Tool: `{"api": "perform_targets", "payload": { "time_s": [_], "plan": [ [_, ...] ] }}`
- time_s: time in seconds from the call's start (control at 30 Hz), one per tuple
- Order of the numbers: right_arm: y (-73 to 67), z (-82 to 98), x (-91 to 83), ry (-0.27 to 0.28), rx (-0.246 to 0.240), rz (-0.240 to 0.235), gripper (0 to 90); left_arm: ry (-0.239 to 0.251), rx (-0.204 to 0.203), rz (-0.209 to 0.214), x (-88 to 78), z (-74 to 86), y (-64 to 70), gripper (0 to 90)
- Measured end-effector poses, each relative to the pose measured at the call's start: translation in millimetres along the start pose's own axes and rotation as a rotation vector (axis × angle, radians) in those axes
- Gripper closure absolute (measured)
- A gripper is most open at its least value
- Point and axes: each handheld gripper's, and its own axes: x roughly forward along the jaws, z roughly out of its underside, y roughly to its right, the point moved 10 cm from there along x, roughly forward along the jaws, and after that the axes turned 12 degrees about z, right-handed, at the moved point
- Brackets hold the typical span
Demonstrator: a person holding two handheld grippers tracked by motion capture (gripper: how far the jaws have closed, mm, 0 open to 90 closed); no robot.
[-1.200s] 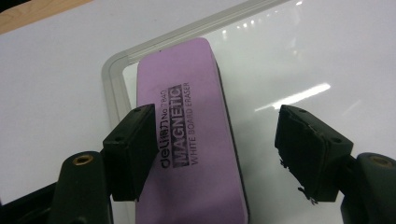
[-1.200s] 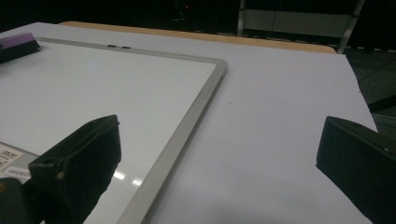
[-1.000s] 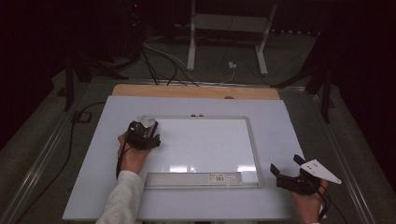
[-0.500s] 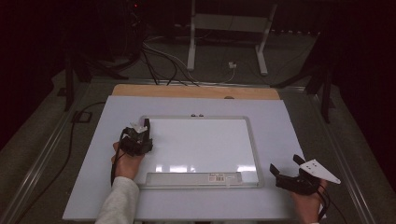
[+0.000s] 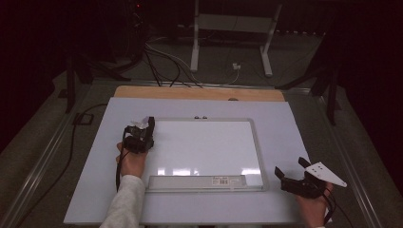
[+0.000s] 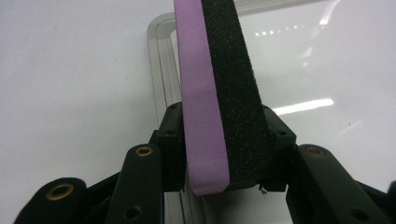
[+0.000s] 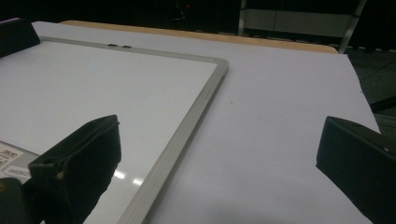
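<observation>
The left gripper [image 6: 224,154] has just closed its jaws, pinching a purple-backed eraser [image 6: 219,93] over the whiteboard's [image 5: 204,147] left frame edge. The right gripper [image 5: 291,172], jaws spread wide, rests beside the board's right corner on the bare white table [image 5: 285,118].

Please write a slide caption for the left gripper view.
Left gripper clamps a purple-and-black foam eraser over the white board's corner.

I see the eraser [image 6: 223,107], a slim block with a purple back and black felt face, standing on edge. It sits over the whiteboard's [image 5: 209,147] frame at the board's nine o'clock edge, pointing toward twelve.
</observation>
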Motion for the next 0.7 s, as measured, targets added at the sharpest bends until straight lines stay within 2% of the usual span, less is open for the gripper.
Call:
{"api": "perform_targets", "payload": {
  "time_s": [0.13, 0.33, 0.4, 0.47, 0.57, 0.63, 0.7],
  "plan": [
    [-0.6, -0.1, 0.2, 0.0, 0.0, -0.001, 0.1, 0.007, -0.022, -0.013, 2.8, -2.6, -0.6, 62.8],
    [0.6, -0.5, -0.5, 0.003, 0.002, 0.002, 0.1, 0.007, -0.024, 0.003, 3.9, -3.7, -2.1, 60.4],
    [0.4, -0.6, -0.8, 0.003, -0.001, 0.002, 0.1, 0.017, -0.028, 0.008, 3.0, -4.2, -3.2, 51.5],
    [-0.1, -0.6, -0.5, 0.003, -0.003, 0.001, 0.1, 0.048, -0.031, 0.042, 0.3, -7.1, -1.6, 45.4],
    [-0.3, -0.4, -0.2, 0.001, 0.0, 0.0, 0.1, 0.087, -0.008, 0.047, -8.2, -11.9, -0.6, 38.3],
    [0.3, -0.7, -0.6, 0.004, -0.002, 0.001, 0.1, 0.119, 0.005, 0.069, -15.5, -15.8, 1.8, 32.6],
    [0.5, -0.9, -0.7, 0.005, 0.001, 0.001, 0.1, 0.156, 0.012, 0.115, -24.5, -19.7, 5.5, 27.0]
  ]
}}
